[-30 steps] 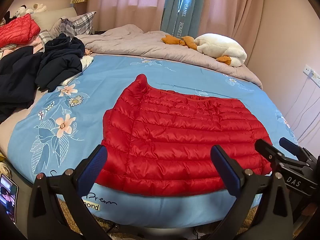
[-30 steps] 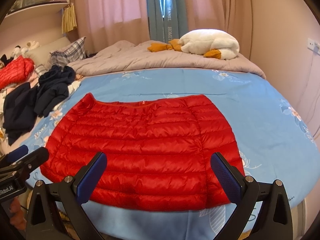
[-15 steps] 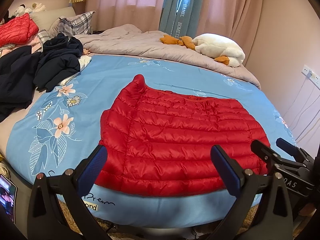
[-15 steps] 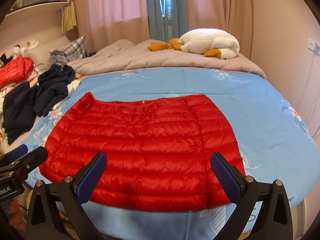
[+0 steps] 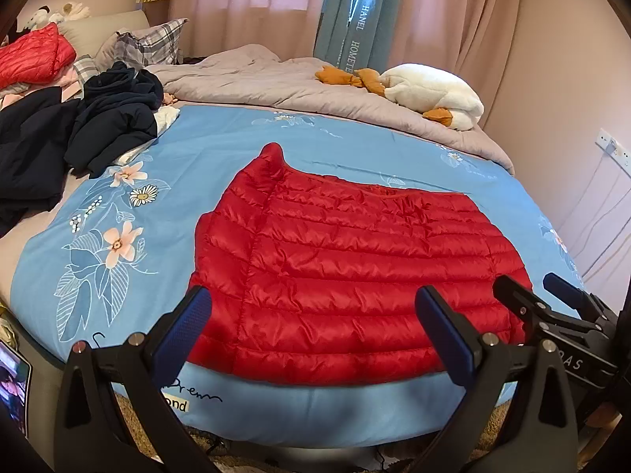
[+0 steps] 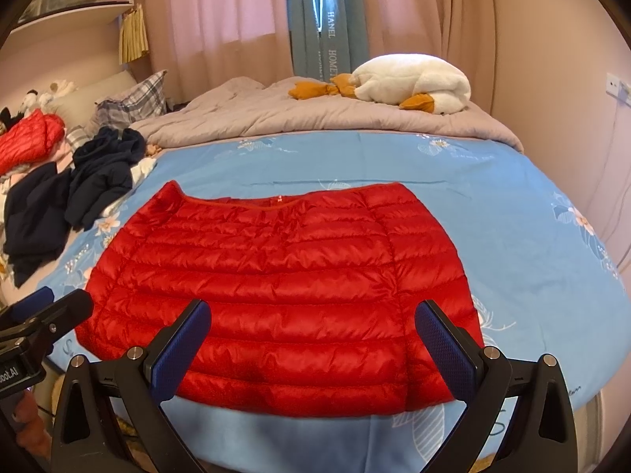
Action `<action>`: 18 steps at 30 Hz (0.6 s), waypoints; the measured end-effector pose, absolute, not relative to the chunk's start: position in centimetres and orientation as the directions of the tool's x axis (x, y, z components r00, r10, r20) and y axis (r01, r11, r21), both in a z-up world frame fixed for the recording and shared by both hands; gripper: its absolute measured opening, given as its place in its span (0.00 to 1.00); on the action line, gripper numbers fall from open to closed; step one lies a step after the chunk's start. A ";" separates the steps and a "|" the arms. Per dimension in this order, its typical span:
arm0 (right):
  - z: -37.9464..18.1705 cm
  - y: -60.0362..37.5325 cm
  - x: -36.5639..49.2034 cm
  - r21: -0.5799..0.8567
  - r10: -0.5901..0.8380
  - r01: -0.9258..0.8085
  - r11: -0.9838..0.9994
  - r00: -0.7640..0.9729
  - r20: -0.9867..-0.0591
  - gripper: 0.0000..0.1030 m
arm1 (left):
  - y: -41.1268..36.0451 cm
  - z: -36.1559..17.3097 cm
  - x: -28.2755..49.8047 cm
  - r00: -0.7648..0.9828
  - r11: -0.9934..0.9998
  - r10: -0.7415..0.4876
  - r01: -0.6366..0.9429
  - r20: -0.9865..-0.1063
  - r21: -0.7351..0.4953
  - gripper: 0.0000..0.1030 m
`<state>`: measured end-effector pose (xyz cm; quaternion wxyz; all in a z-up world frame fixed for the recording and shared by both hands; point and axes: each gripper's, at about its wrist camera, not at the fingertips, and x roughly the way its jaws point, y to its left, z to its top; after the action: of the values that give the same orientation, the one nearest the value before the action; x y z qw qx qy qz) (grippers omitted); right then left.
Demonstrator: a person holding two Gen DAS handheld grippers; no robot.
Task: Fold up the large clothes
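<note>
A red quilted down jacket [image 5: 347, 268] lies folded flat on the blue floral bedsheet [image 5: 221, 149], near the bed's front edge; it also shows in the right wrist view [image 6: 284, 287]. My left gripper [image 5: 315, 335] is open and empty, held above the jacket's near hem. My right gripper [image 6: 315, 339] is open and empty, also above the near hem. The right gripper's fingers [image 5: 524, 307] show at the jacket's right edge in the left view. The left gripper's fingers [image 6: 59, 315] show at its left edge in the right view.
A pile of dark navy clothes [image 5: 79, 138] and another red jacket [image 5: 35, 55] lie at the left. A grey duvet [image 5: 276, 82] with a white plush goose [image 5: 430, 94] lies at the back. A wall [image 5: 572, 98] stands close on the right. A phone [image 5: 14, 390] shows at lower left.
Both grippers have shifted only slightly; the left view has drifted a little toward the jacket. The jacket has not moved and both grippers stay open.
</note>
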<state>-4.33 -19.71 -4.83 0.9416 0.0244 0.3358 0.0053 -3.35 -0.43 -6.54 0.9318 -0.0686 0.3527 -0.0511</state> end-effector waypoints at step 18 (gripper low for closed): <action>-4.9 -19.8 -4.5 0.045 0.017 0.015 0.999 0.773 -0.634 0.99 | -0.6 -6.4 -3.6 0.745 0.983 -0.157 0.058 -0.648 -0.172 1.00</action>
<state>-4.47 -19.82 -4.89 0.9412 0.0239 0.3371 0.0006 -3.59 -0.57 -6.40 0.9313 -0.0707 0.3525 -0.0578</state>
